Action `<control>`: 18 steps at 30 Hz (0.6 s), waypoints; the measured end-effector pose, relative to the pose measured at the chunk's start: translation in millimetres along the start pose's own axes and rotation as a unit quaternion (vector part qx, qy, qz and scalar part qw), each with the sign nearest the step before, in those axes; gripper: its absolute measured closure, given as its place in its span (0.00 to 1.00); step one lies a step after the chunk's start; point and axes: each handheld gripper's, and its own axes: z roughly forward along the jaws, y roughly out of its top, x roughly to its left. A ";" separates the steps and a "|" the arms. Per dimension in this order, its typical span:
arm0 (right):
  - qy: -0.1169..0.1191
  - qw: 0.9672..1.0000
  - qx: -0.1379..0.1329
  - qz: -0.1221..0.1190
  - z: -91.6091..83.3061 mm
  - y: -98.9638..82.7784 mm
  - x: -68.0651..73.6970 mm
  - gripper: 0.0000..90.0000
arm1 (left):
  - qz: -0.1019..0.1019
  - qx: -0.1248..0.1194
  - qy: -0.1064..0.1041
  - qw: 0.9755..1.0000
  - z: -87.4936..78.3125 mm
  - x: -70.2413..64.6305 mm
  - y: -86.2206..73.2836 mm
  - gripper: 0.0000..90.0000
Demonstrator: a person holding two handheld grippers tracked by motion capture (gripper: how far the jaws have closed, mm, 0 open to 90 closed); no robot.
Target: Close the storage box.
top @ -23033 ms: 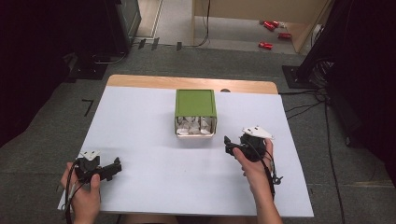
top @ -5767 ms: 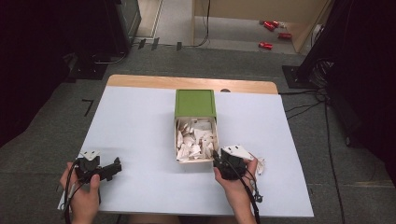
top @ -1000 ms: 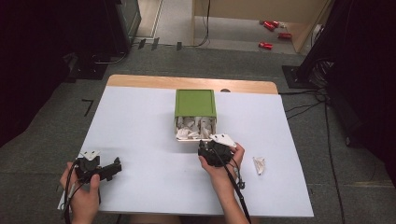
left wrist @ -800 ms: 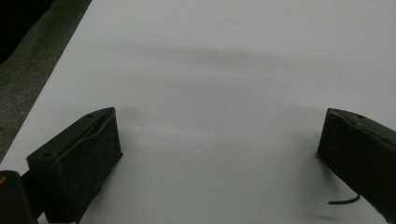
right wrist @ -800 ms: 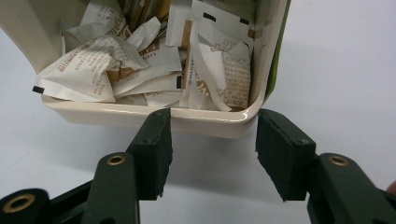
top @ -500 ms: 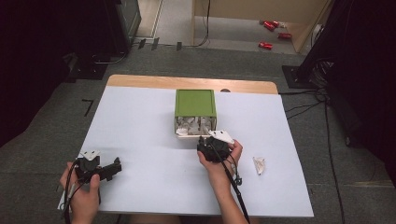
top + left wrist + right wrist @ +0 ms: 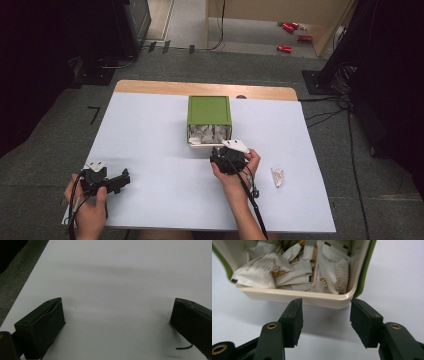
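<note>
A green box [image 7: 209, 111] stands at the table's middle, with a cream tray [image 7: 294, 296] sticking out a little from its near side. The tray holds several crumpled white paper packets [image 7: 287, 272]. My right gripper [image 7: 325, 305] points at the tray's front lip, open. Its fingertips [image 7: 293, 312] sit just short of the rim with nothing between them, and the jaws have just opened a little further. In the high view the right gripper [image 7: 220, 151] is right in front of the tray [image 7: 202, 145]. My left gripper [image 7: 125, 179] rests open near the front left; its jaws [image 7: 117, 307] frame bare table.
One loose white packet [image 7: 276, 176] lies on the white table [image 7: 150, 135] to the right of my right hand. A wooden strip [image 7: 200, 89] runs along the far edge behind the box. Cables trail from both grippers toward the near edge.
About six seconds ago the tray stood pulled far out; now it sits mostly inside the box, with the right gripper moved up to its front. Over the last second both hands stayed put.
</note>
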 end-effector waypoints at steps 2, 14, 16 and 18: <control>0.005 1.000 -0.001 -0.003 -3.7 0.1 -1.5 0.52 | 0.000 0.000 0.000 1.000 0.0 0.0 0.0 0.00; 0.040 0.999 -0.013 -0.006 -33.7 8.2 -12.6 0.29 | 0.000 0.000 0.000 1.000 0.0 -0.1 0.0 0.00; 0.049 0.999 -0.012 -0.012 -42.5 9.8 -18.3 0.24 | 0.000 0.000 0.000 1.000 0.0 -0.1 0.0 0.00; 0.051 0.999 -0.008 -0.012 -44.4 10.1 -19.7 0.23 | 0.000 0.000 0.000 1.000 0.0 -0.1 0.0 0.00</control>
